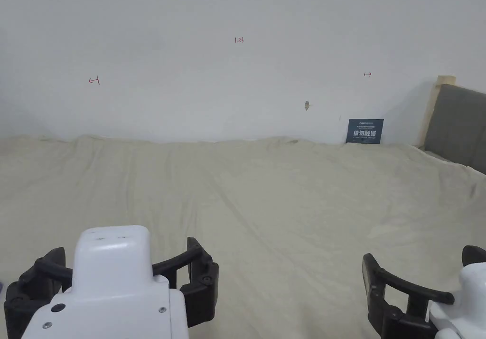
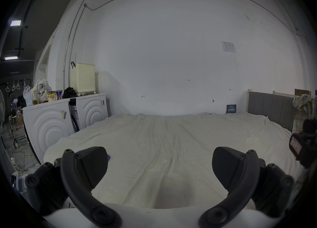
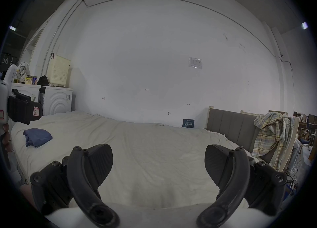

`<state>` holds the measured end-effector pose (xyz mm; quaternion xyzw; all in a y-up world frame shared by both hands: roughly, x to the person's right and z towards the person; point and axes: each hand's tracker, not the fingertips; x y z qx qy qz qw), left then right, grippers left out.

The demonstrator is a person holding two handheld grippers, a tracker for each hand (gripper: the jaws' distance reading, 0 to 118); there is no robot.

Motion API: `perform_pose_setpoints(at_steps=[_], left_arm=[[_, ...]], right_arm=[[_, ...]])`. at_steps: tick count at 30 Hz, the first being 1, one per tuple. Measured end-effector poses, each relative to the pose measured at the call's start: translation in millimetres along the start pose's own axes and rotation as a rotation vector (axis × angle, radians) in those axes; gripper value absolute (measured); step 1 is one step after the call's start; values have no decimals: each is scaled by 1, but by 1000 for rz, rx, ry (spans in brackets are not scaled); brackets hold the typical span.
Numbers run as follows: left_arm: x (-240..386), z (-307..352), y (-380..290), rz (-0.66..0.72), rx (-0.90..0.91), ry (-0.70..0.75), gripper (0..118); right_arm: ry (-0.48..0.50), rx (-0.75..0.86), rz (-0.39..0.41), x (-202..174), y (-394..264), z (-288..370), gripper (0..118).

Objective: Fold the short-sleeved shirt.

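While both grippers hover low over the near edge of the bed, nothing is held in either one. The left gripper (image 2: 159, 168) has its jaws spread wide, with only the cream bedsheet (image 1: 266, 202) showing between them. The right gripper (image 3: 158, 164) also has its jaws wide apart over bare sheet. In the right gripper view, a dark blue shirt (image 3: 36, 137) lies in a compact bundle on the sheet near the bed's left edge, well apart from the right gripper and nearer the left one. A sliver of the same blue fabric peeks out just behind the left jaw in the left gripper view. A plaid garment (image 3: 272, 137) hangs over the grey headboard (image 3: 231, 123) on the right. Two white washing machines (image 2: 51, 125) stand beside the bed on the left.
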<state>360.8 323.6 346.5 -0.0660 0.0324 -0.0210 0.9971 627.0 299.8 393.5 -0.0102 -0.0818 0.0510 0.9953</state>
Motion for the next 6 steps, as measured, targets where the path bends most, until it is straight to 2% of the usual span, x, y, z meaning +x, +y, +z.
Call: perform_pose_setpoints(at_steps=[6], left_arm=[[0,1,1,19,-12,-41,118]], right_arm=[[-1,2,4,0,0,1,110]])
